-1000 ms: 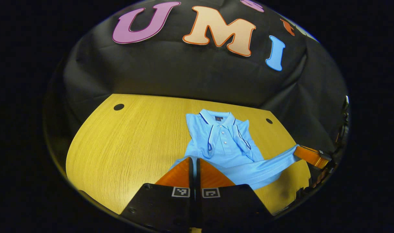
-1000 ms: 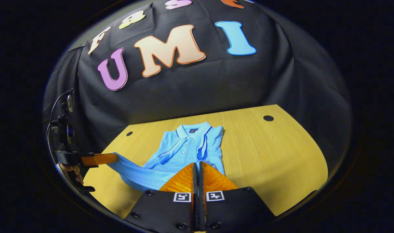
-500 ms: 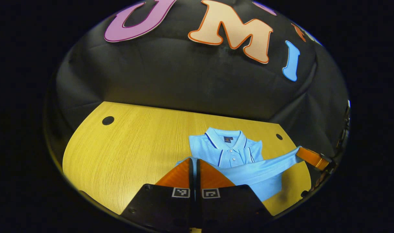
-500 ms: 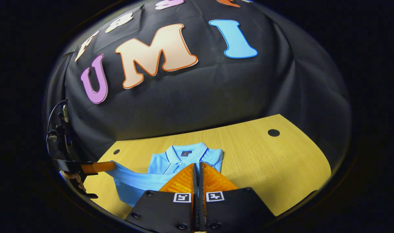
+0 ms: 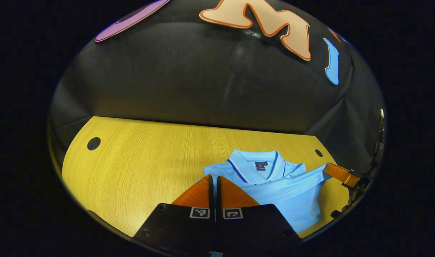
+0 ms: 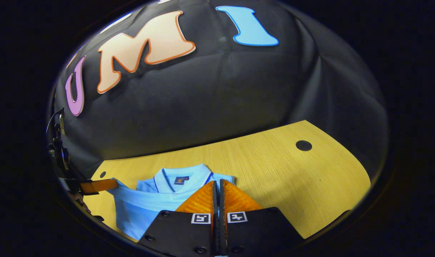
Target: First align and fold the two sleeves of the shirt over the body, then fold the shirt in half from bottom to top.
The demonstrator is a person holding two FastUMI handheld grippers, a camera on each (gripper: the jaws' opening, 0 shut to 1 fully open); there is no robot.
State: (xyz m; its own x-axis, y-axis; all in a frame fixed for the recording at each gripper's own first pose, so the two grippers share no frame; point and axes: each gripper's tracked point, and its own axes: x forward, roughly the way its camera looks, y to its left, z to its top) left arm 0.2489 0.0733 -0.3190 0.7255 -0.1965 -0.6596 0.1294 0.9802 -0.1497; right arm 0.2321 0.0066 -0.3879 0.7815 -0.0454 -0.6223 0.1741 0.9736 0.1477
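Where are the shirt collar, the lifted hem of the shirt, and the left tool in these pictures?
shirt collar (image 5: 256, 161): left gripper view, on the inside back of the collar.
lifted hem (image 6: 156, 202): right gripper view, on the raised band of blue cloth.
left tool (image 6: 112, 184): right gripper view, at its fingertips, at the hem's corner.

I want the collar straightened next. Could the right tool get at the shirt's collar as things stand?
Probably not yet: the right tool is shut on the light blue polo shirt's hem, though its collar lies uncovered just ahead.

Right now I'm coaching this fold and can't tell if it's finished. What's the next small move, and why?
Probably lower both grippers and lay the hem just below the collar: the left gripper and right gripper hold the shirt hem stretched, close to the collar.
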